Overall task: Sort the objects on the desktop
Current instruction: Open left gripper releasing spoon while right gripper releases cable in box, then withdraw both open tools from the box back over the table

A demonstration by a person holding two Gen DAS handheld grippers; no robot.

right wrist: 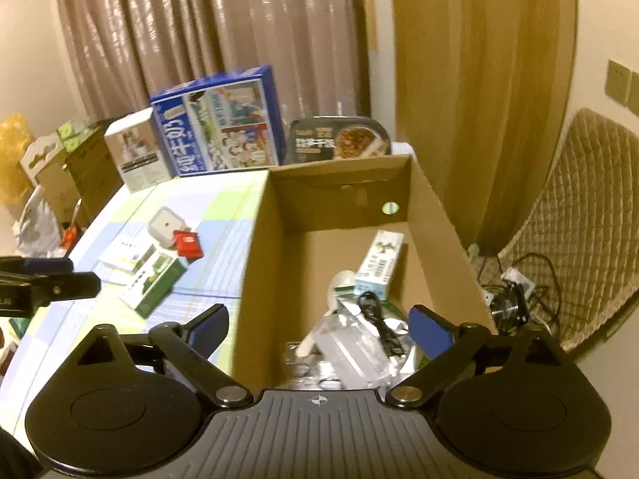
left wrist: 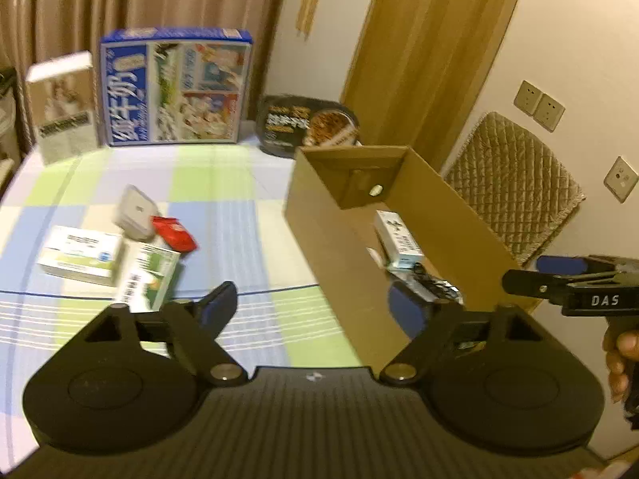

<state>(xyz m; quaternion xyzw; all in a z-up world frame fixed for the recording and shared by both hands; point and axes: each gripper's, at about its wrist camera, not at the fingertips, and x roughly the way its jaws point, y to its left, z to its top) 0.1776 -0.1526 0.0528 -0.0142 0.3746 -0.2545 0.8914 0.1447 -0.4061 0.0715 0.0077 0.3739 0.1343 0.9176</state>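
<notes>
right gripper (right wrist: 319,329) jaws wide, empty, over cardboard box (right wrist: 255,263) | box: carton (right wrist: 379,261), black cable (right wrist: 379,319), clear packaging (right wrist: 351,349) | tablecloth (right wrist: 223,231): small boxes

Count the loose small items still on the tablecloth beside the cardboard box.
4, clustered together: a white-green flat box, a green-white carton, a grey square case, and a red packet. More may be hidden below the gripper.

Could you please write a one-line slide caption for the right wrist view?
Open right gripper above the cardboard box of sorted items; small boxes remain on the checked tablecloth.
</notes>
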